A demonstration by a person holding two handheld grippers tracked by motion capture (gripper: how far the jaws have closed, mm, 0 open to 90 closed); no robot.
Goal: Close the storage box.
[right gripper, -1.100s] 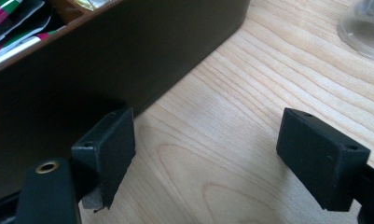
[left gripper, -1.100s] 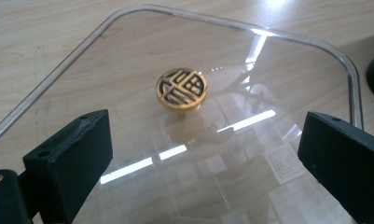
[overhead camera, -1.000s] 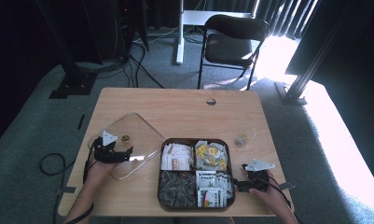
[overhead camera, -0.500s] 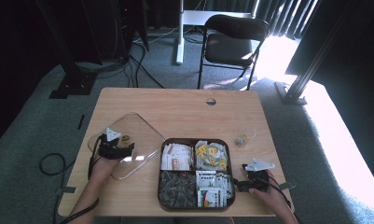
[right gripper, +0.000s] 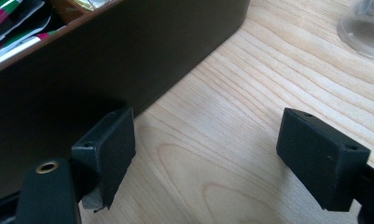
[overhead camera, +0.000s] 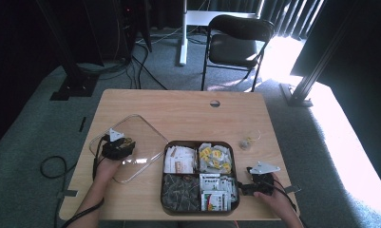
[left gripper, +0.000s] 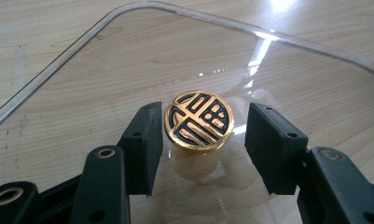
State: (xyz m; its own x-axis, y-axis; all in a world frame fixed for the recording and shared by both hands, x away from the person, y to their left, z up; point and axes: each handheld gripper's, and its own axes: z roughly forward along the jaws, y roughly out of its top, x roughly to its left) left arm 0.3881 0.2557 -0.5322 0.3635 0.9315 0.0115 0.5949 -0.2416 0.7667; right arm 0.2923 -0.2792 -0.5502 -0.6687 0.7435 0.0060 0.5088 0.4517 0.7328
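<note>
With the clear lid [overhead camera: 131, 142] off the box [overhead camera: 199, 206] at lower centre, our left tool [left gripper: 201, 135] straddles its gold knob [left gripper: 198, 120], spread and not yet pinching; our right tool [right gripper: 212, 154] rests spread and empty.

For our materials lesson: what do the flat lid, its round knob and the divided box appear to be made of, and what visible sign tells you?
Lid: clear, glossy plastic or perhaps glass; the wood grain shows through and light glints on it.
Knob: gold, shiny, metal-looking, with a black pattern; it could be plated plastic.
Box: dark brown, matt, smooth wall; wood or plastic, hard to tell.
</note>
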